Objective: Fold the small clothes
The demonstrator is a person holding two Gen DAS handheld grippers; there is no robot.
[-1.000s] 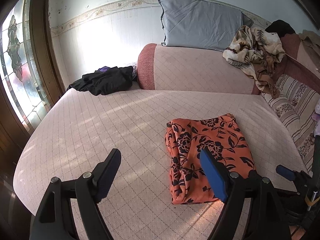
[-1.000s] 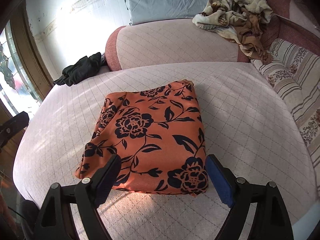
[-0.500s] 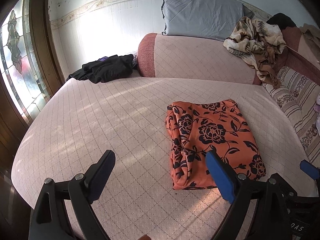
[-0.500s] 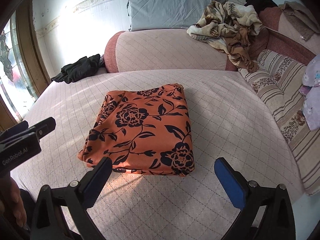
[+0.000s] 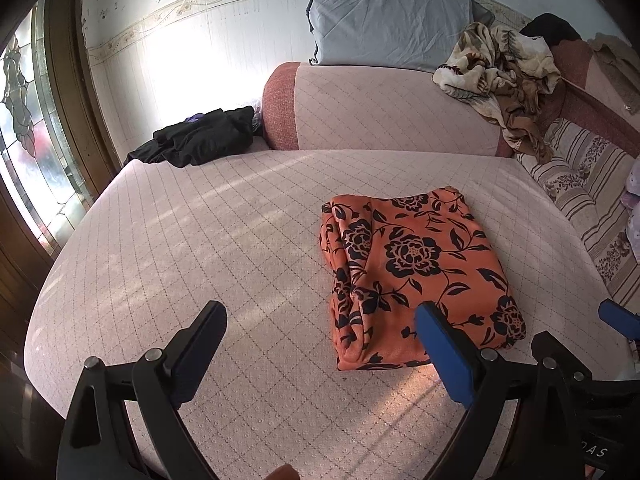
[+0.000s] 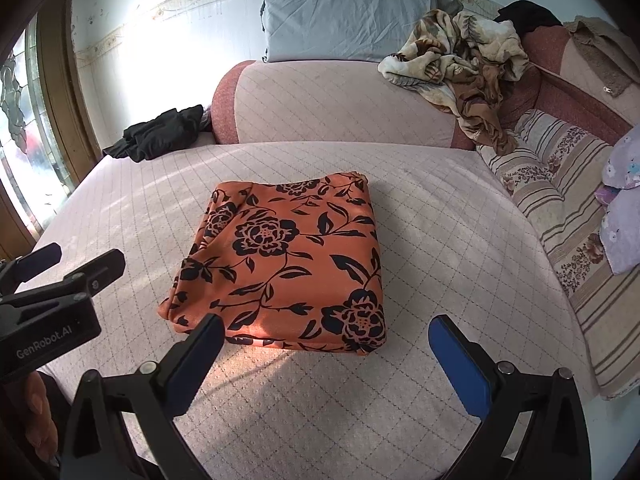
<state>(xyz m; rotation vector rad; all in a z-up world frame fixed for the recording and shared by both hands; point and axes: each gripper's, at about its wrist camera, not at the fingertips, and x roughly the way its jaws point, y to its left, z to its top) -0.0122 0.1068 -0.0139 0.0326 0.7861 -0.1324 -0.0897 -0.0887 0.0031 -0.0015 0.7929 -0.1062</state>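
An orange garment with black flowers (image 5: pixel 412 264) (image 6: pixel 288 256) lies folded into a thick rectangle on the pink quilted bed (image 5: pixel 192 248). My left gripper (image 5: pixel 318 314) hovers at the garment's near left corner. Its jaws are opening and nothing is gripped; its blue fingertip (image 5: pixel 436 332) overlaps the cloth's front edge in the picture. My right gripper (image 6: pixel 325 326) stands wide open just short of the garment's front edge, empty. The left gripper's body (image 6: pixel 60 280) shows at the left of the right wrist view.
A black heap of clothes (image 5: pixel 200 140) lies at the bed's far left corner. A grey pillow (image 5: pixel 388 20) and a crumpled brown floral blanket (image 5: pixel 500 68) sit on the bolster behind. Striped cushions (image 6: pixel 560 208) line the right side. A glass door (image 5: pixel 32 140) stands left.
Both grippers widened and drew back from the folded garment, which now lies free. The right one's pads were at the cloth's front edge before.
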